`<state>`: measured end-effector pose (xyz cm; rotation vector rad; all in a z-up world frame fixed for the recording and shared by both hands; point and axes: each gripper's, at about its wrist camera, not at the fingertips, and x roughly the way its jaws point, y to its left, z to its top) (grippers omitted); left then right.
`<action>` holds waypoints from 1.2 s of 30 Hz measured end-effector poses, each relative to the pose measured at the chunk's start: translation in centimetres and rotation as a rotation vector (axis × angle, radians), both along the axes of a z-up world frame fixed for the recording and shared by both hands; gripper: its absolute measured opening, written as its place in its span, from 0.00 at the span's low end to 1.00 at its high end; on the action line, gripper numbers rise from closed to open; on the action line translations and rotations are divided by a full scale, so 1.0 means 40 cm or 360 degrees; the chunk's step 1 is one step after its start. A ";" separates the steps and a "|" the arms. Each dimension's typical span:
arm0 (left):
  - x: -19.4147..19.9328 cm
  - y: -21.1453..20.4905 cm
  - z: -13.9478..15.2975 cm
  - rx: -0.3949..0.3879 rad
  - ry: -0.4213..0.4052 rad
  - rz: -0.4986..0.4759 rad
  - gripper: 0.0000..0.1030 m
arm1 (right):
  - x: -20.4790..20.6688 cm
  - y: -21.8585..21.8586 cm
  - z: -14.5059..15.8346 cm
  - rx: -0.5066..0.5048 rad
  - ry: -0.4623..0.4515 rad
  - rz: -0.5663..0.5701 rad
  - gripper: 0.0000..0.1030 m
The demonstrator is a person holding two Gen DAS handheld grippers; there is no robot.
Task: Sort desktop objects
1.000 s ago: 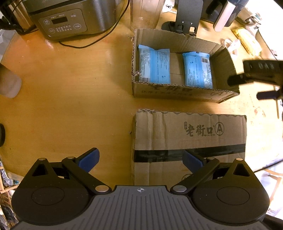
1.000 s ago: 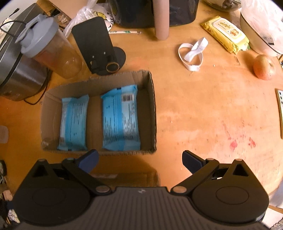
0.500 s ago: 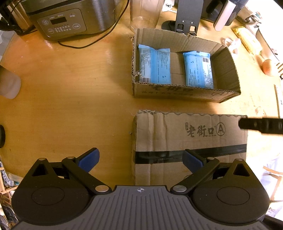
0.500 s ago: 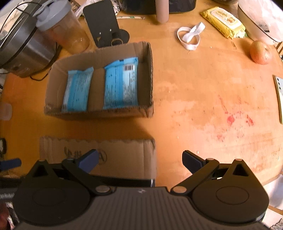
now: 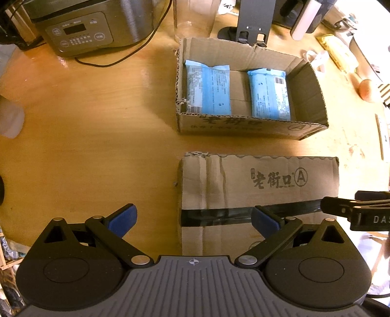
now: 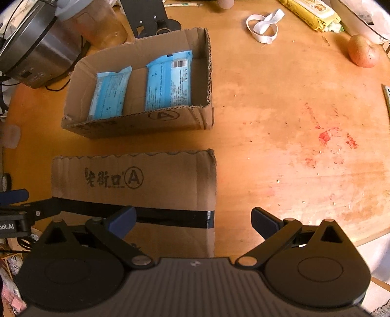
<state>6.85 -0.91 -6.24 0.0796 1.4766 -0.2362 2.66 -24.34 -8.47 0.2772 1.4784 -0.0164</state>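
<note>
The left gripper (image 5: pixel 192 219) and right gripper (image 6: pixel 192 219) both gaped wide, holding nothing, above the closed taped carton (image 5: pixel 258 190); beyond it sat the open box (image 5: pixel 251 126) containing two blue packets (image 5: pixel 208 90)

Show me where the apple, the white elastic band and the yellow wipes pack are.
apple (image 6: pixel 363 50), right wrist view, middle of its skin.
white elastic band (image 6: pixel 262 26), right wrist view, where the loops cross.
yellow wipes pack (image 6: pixel 309 11), right wrist view, middle of its top face.
</note>
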 end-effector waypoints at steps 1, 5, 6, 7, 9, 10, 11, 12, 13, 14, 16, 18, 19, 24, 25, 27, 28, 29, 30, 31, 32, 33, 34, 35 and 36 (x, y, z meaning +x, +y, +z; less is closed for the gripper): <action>0.000 0.000 -0.001 -0.0003 0.0004 -0.0008 1.00 | 0.000 -0.001 -0.002 0.0012 -0.0003 0.0004 1.00; -0.003 0.005 -0.008 -0.0035 0.0015 -0.0045 1.00 | 0.001 -0.018 -0.009 0.0106 -0.0028 -0.0010 1.00; -0.004 0.009 -0.009 -0.0055 0.0020 -0.0050 1.00 | 0.000 -0.024 -0.012 0.0144 -0.0034 -0.0015 1.00; -0.005 0.014 -0.012 -0.0082 0.0028 -0.0051 1.00 | -0.002 -0.029 -0.015 0.0174 -0.0040 -0.0017 1.00; -0.005 0.027 -0.018 -0.0145 0.0048 -0.0049 1.00 | -0.007 -0.040 -0.021 0.0237 -0.0052 -0.0021 1.00; -0.005 0.034 -0.023 -0.0184 0.0056 -0.0046 1.00 | -0.010 -0.047 -0.025 0.0271 -0.0061 -0.0021 1.00; -0.004 0.042 -0.029 -0.0231 0.0064 -0.0042 1.00 | -0.012 -0.053 -0.027 0.0300 -0.0071 -0.0022 1.00; -0.003 0.050 -0.035 -0.0278 0.0072 -0.0038 1.00 | -0.014 -0.059 -0.030 0.0332 -0.0080 -0.0022 1.00; -0.002 0.059 -0.041 -0.0325 0.0080 -0.0034 1.00 | -0.015 -0.067 -0.033 0.0367 -0.0089 -0.0019 1.00; -0.001 0.067 -0.047 -0.0371 0.0088 -0.0029 0.99 | -0.017 -0.074 -0.036 0.0403 -0.0098 -0.0016 1.00; 0.001 0.084 -0.059 -0.0465 0.0104 -0.0021 0.99 | -0.020 -0.089 -0.041 0.0470 -0.0114 -0.0008 1.00; 0.002 0.100 -0.071 -0.0559 0.0119 -0.0012 0.99 | -0.022 -0.103 -0.048 0.0543 -0.0133 0.0005 1.00; 0.003 0.109 -0.077 -0.0606 0.0127 -0.0008 0.99 | -0.024 -0.111 -0.051 0.0582 -0.0141 0.0008 1.00; 0.008 0.150 -0.107 -0.0840 0.0166 0.0014 0.99 | -0.034 -0.141 -0.075 0.0735 -0.0168 0.0016 1.00; 0.009 0.159 -0.113 -0.0887 0.0174 0.0019 0.99 | -0.037 -0.146 -0.081 0.0766 -0.0172 0.0011 1.00; 0.014 0.171 -0.127 -0.0950 0.0180 0.0026 0.99 | -0.042 -0.156 -0.092 0.0816 -0.0187 0.0007 1.00; 0.017 0.175 -0.134 -0.0974 0.0184 0.0030 0.99 | -0.044 -0.160 -0.096 0.0834 -0.0192 0.0008 1.00; 0.019 0.178 -0.142 -0.0997 0.0192 0.0034 0.99 | -0.045 -0.162 -0.100 0.0846 -0.0195 0.0007 1.00; 0.021 0.182 -0.149 -0.1018 0.0201 0.0038 0.99 | -0.046 -0.164 -0.103 0.0855 -0.0197 0.0007 1.00; 0.023 0.186 -0.155 -0.1035 0.0209 0.0042 0.99 | -0.047 -0.166 -0.106 0.0864 -0.0200 0.0006 1.00; 0.025 0.189 -0.161 -0.1042 0.0215 0.0042 0.99 | -0.047 -0.168 -0.108 0.0872 -0.0202 0.0005 1.00; 0.025 0.190 -0.165 -0.1044 0.0220 0.0040 0.99 | -0.047 -0.168 -0.110 0.0878 -0.0206 0.0004 1.00; 0.026 0.192 -0.169 -0.1039 0.0224 0.0040 0.99 | -0.048 -0.167 -0.112 0.0881 -0.0208 0.0006 1.00; 0.027 0.193 -0.174 -0.1031 0.0228 0.0043 0.99 | -0.048 -0.167 -0.114 0.0884 -0.0210 0.0010 1.00; 0.028 0.194 -0.179 -0.1026 0.0231 0.0046 0.99 | -0.048 -0.168 -0.116 0.0887 -0.0212 0.0013 0.99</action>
